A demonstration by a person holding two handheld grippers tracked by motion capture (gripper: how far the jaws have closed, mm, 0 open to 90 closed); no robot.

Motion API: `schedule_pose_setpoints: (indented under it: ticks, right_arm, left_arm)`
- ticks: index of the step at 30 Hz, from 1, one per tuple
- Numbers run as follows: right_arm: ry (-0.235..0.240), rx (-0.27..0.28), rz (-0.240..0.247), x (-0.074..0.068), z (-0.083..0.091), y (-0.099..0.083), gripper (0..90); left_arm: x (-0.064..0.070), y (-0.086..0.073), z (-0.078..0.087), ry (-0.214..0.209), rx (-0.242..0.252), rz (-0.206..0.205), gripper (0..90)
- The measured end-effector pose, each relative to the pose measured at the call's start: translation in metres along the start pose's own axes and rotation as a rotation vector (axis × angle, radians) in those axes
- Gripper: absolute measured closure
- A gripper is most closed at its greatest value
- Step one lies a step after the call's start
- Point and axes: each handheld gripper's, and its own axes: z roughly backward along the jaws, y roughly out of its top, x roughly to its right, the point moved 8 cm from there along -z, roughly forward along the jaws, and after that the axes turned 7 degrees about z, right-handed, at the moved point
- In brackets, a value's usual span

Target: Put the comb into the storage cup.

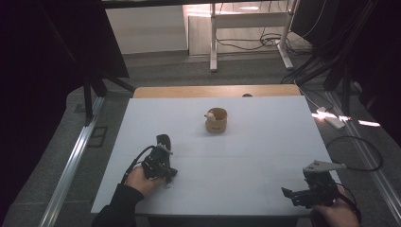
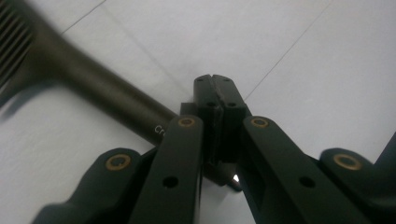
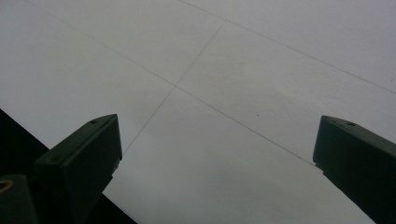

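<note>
White table (image 1: 246,156), left gripper (image 2: 216,93) jaws clamping dark comb (image 2: 70,70), teeth pointing away

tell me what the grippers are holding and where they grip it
The left gripper is shut, apparently on the handle end of a dark comb. The right gripper is open and holds nothing.

Dim room; grey floor (image 1: 179,71); white desk frame (image 1: 213,38); trailing cables (image 1: 255,43) beyond
</note>
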Motion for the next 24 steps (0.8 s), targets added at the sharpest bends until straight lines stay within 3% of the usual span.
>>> schedule_pose_setpoints:
  ticks: [17, 24]
  right_arm:
    - [0.0, -0.001, 0.002, 0.0, 0.0, 0.0, 1.9]
    - [0.0, -0.005, 0.003, 0.0, -0.001, 0.0, 2.2]
  left_arm:
    - [-0.026, -0.01, 0.011, 0.034, 0.022, 0.099, 88.3]
    - [-0.028, -0.009, 0.012, 0.043, 0.034, 0.106, 88.2]
